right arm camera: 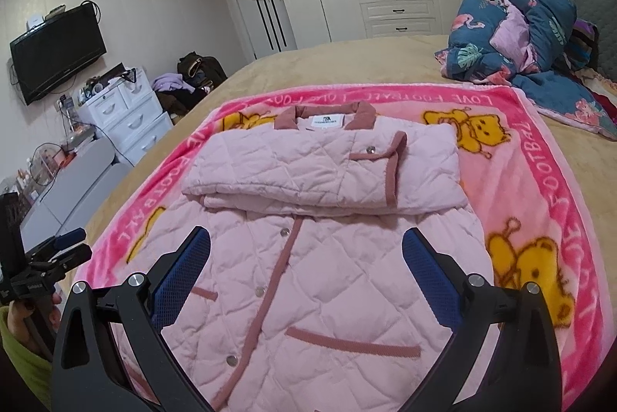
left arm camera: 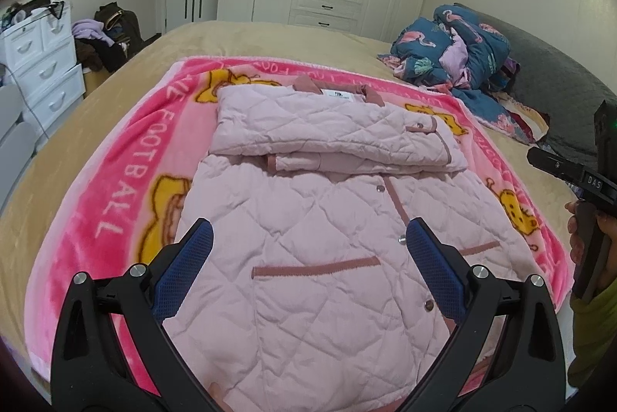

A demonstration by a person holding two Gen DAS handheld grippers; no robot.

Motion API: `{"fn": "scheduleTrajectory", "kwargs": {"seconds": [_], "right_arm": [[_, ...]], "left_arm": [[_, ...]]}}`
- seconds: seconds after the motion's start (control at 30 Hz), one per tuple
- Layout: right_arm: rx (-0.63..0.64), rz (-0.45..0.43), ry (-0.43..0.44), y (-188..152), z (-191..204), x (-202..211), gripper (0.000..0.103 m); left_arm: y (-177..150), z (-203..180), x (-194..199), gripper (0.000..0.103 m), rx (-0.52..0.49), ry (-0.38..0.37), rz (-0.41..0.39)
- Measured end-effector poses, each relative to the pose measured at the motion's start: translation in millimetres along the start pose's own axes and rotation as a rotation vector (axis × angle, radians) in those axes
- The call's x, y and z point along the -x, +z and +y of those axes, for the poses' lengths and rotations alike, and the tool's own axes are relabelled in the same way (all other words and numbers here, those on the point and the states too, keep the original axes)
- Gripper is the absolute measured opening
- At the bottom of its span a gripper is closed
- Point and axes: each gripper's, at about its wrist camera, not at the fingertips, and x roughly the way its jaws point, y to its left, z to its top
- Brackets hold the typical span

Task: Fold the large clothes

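Spread tongs, jacket, perhaps half-folded.

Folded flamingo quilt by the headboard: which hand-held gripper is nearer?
Right, likely. The right hand-held gripper is on the flamingo quilt side of the jacket; the left hand-held gripper is on the dresser side.

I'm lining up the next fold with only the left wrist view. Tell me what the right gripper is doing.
Observer: The right gripper has its jaws wide open and empty, above the pink jacket, over its lower front.
Operator: Report where my left gripper sits, seen from that side.
Observer: The left gripper is held beyond the pink blanket, off its edge on the white dresser side, clear of the jacket.
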Motion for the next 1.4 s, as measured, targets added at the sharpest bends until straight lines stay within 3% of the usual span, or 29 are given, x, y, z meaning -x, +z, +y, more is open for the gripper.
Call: {"fn": "scheduleTrajectory", "kwargs": {"seconds": [0.73, 1.4], "right_arm": [[-0.016, 0.037, -0.018, -29.6, -21.1, 9.6, 0.099], [-0.042, 0.062, -0.05, -45.2, -44.8, 15.6, 0.099]], "left_arm": [[-30.8, 29.1, -0.8, 0.094, 0.065, 0.105, 0.077], [-49.5, 95.7, -20.2, 0.094, 0.284, 0.16, 0.207]]}}
